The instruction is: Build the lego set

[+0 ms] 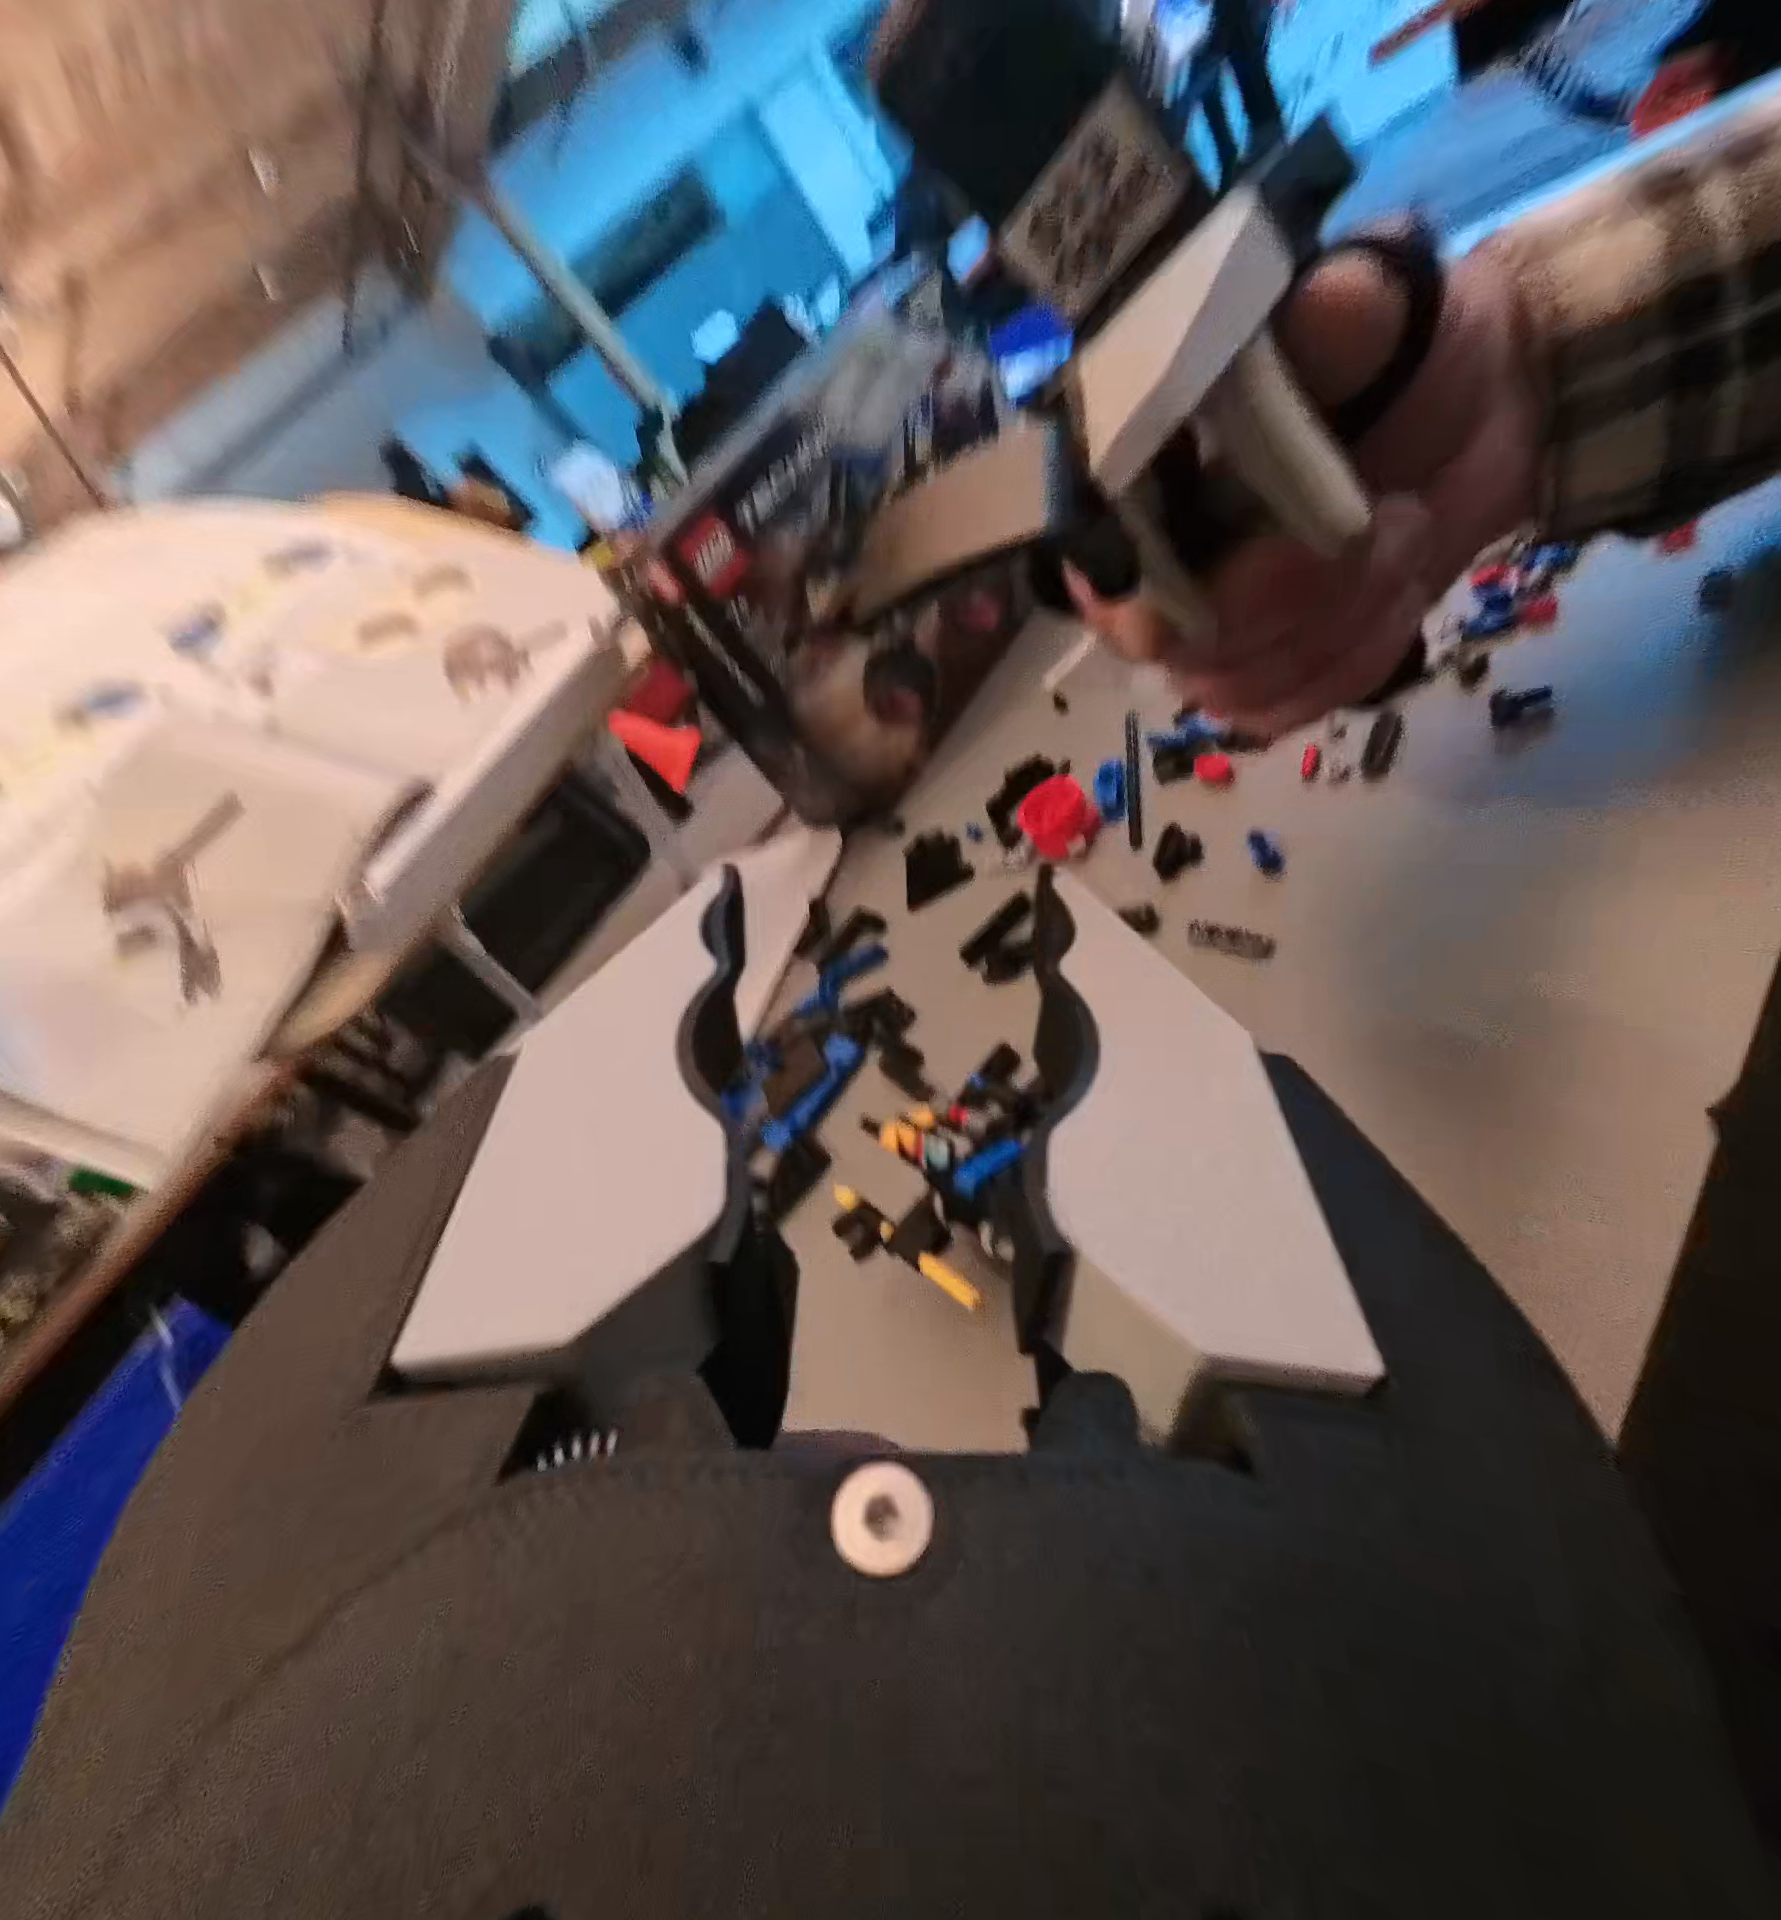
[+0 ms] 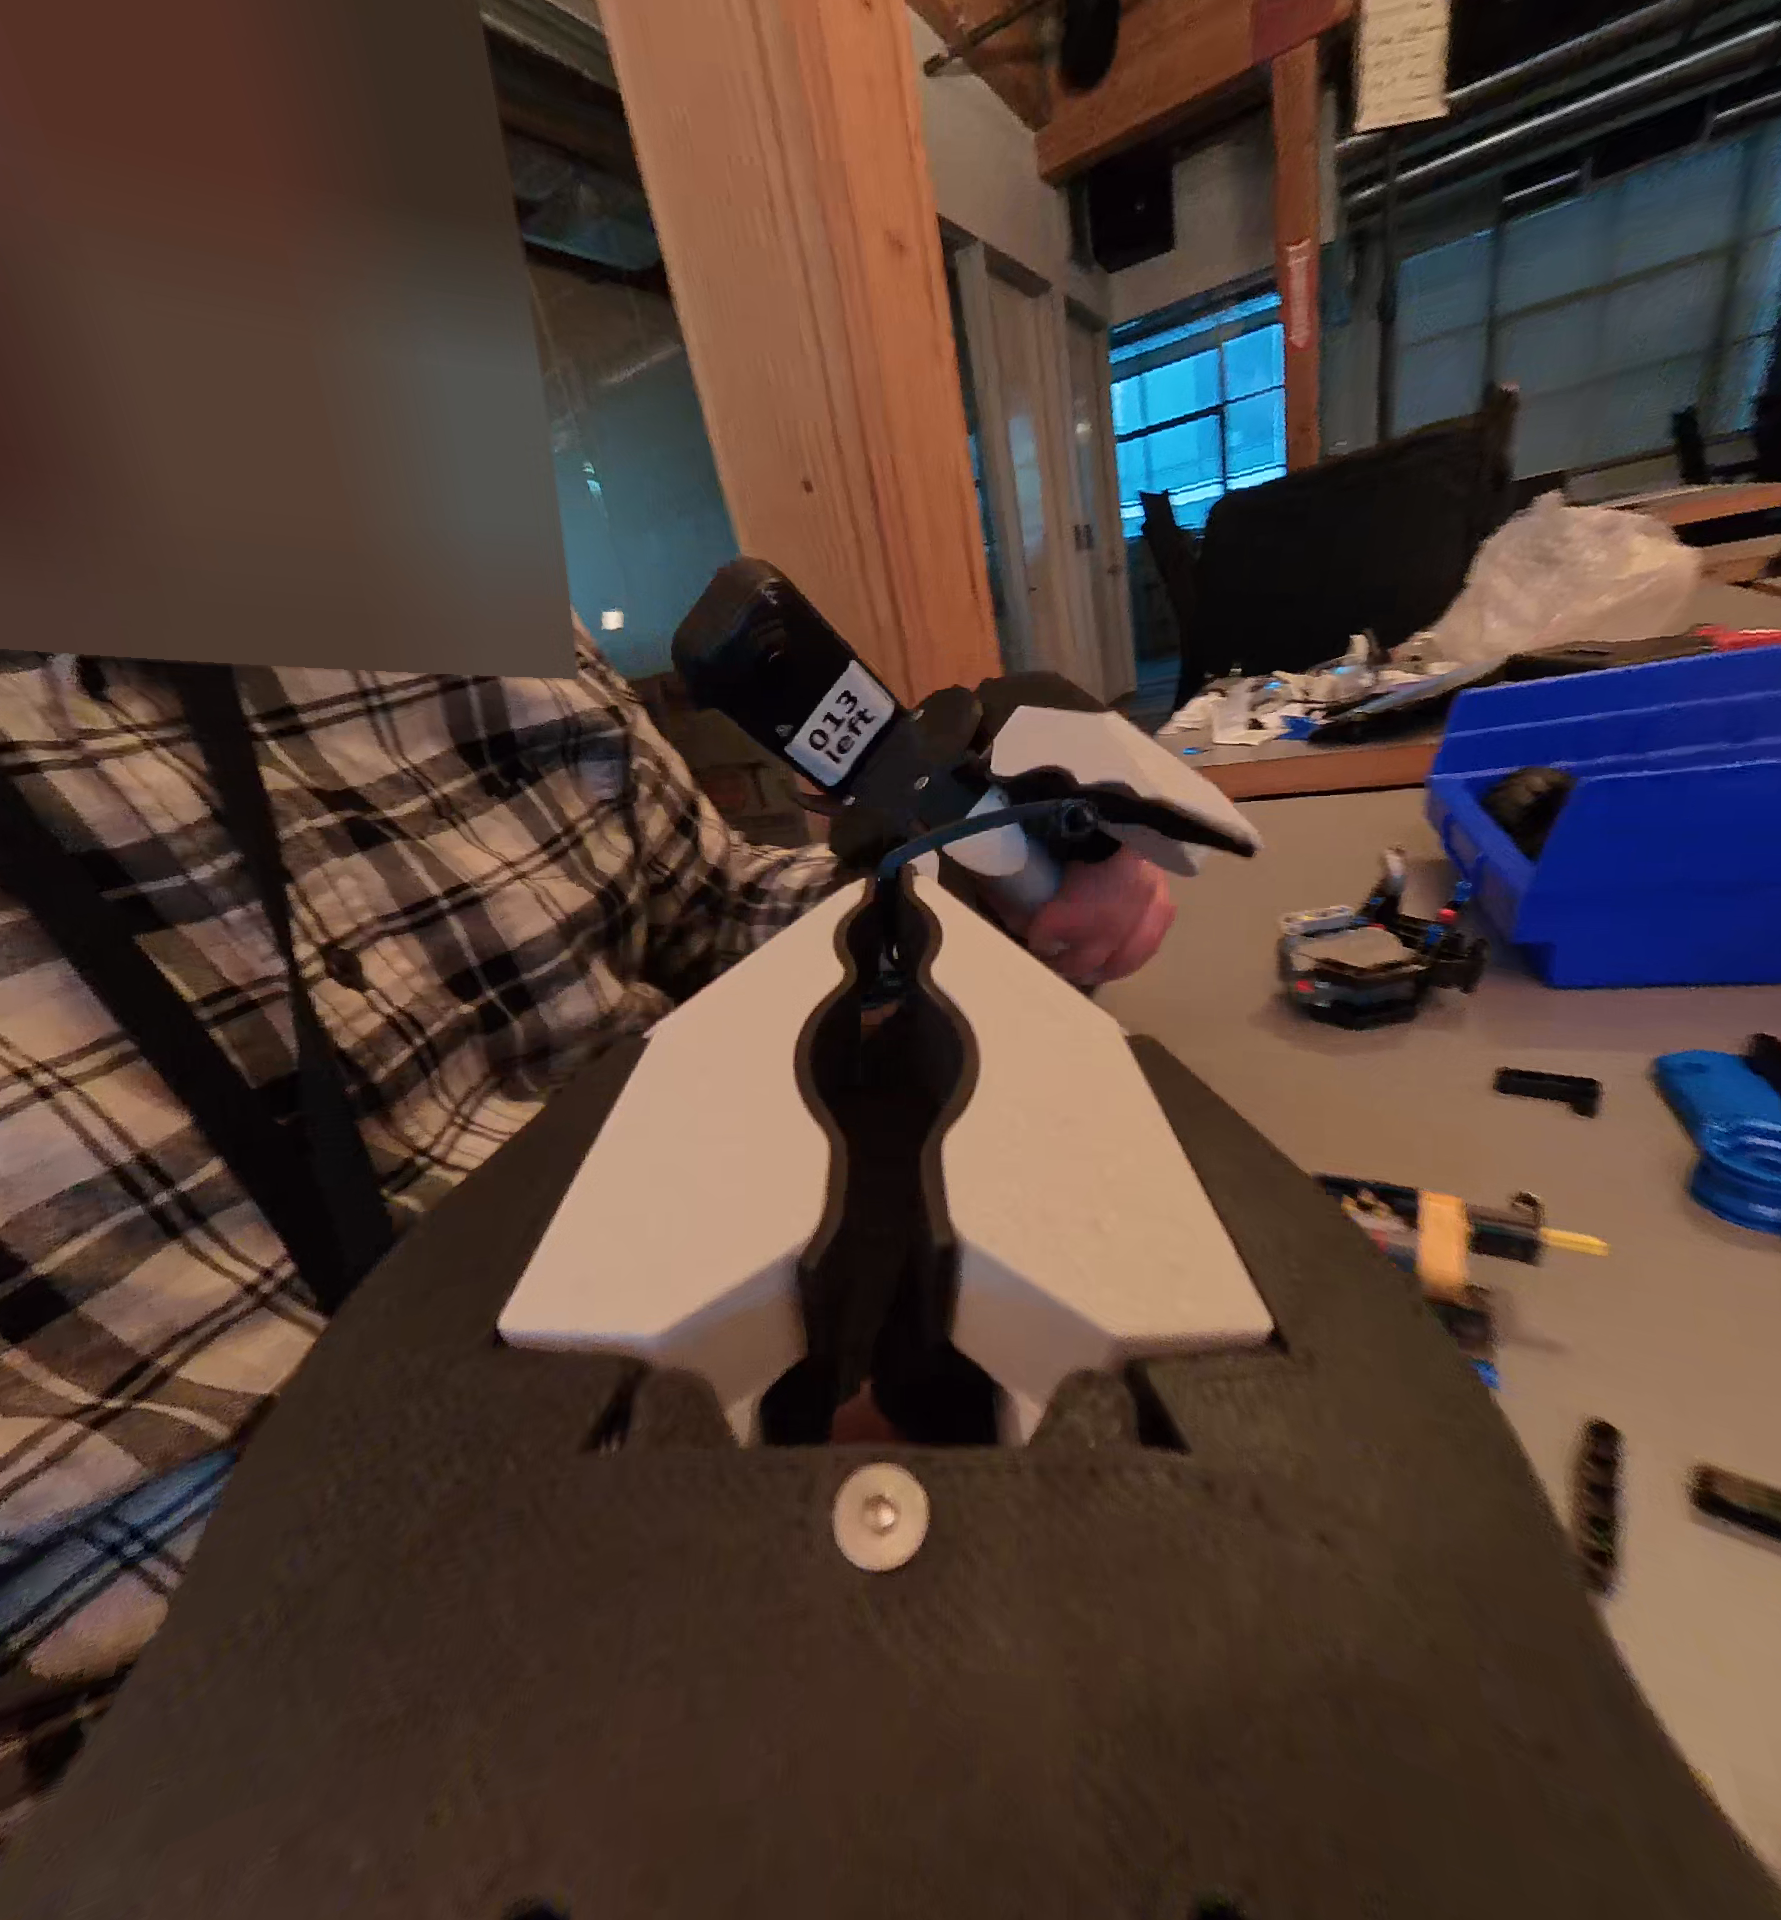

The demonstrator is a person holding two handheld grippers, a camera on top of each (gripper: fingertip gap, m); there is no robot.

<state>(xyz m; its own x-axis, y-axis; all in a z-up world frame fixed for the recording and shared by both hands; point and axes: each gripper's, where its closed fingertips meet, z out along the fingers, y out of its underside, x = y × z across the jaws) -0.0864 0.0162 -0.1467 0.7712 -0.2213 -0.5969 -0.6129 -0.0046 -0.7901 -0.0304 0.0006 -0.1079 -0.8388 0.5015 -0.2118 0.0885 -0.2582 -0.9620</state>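
My left gripper [image 1: 884,904] is open and empty, held above a scatter of loose black, blue and yellow lego pieces [image 1: 865,1049] on the grey table [image 1: 1437,987]. A small black, blue and yellow assembly [image 1: 959,1153] lies below its right finger. My right gripper [image 2: 891,883] is shut on a thin black curved lego piece [image 2: 979,826] and is raised off the table. It also shows in the left wrist view [image 1: 1104,566], in a hand with a plaid sleeve. The left gripper [image 2: 1208,831] shows just beyond that piece.
A lego box [image 1: 813,623] and an open instruction booklet [image 1: 190,779] lie at the far left. A red round piece [image 1: 1054,816] sits among the parts. A blue bin [image 2: 1675,810], a black octagonal sub-build [image 2: 1369,961] and a blue round piece [image 2: 1759,1153] are on the right. Tip to tip, the grippers are about 7 cm apart. To reach the black octagonal sub-build [image 2: 1369,961] in a straight line is about 25 cm for my left fingers, about 30 cm for my right.
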